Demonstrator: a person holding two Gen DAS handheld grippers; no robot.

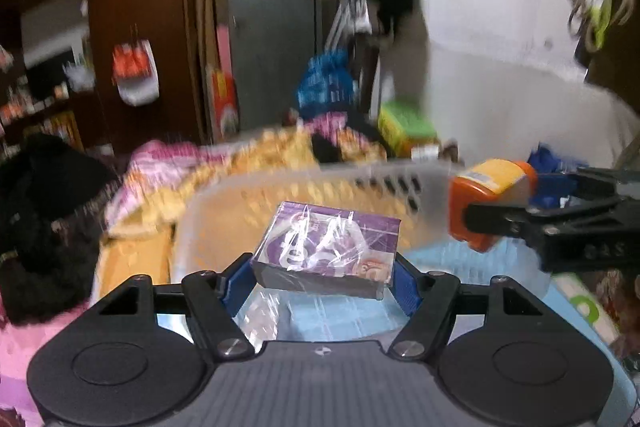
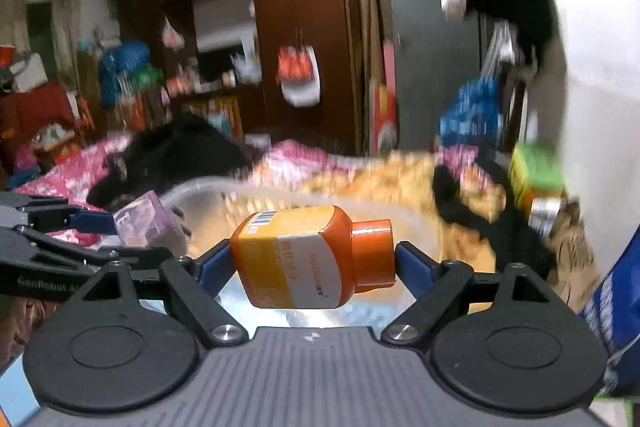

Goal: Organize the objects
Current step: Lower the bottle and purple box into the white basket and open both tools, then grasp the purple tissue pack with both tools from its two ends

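My left gripper (image 1: 320,277) is shut on a purple box wrapped in clear film (image 1: 328,247), held above a translucent plastic basket (image 1: 384,179). My right gripper (image 2: 316,261) is shut on an orange bottle with a yellow label (image 2: 304,255), lying sideways between the blue pads, also over the basket rim (image 2: 208,187). In the left wrist view the bottle (image 1: 486,199) and the right gripper show at the right. In the right wrist view the purple box (image 2: 144,219) and the left gripper show at the left.
A bed with yellow and pink blankets (image 1: 248,155) and a black garment (image 1: 44,211) lies beyond the basket. A green box (image 1: 404,125) stands by the white wall. A dark wooden wardrobe (image 2: 304,7) and hanging bags fill the back.
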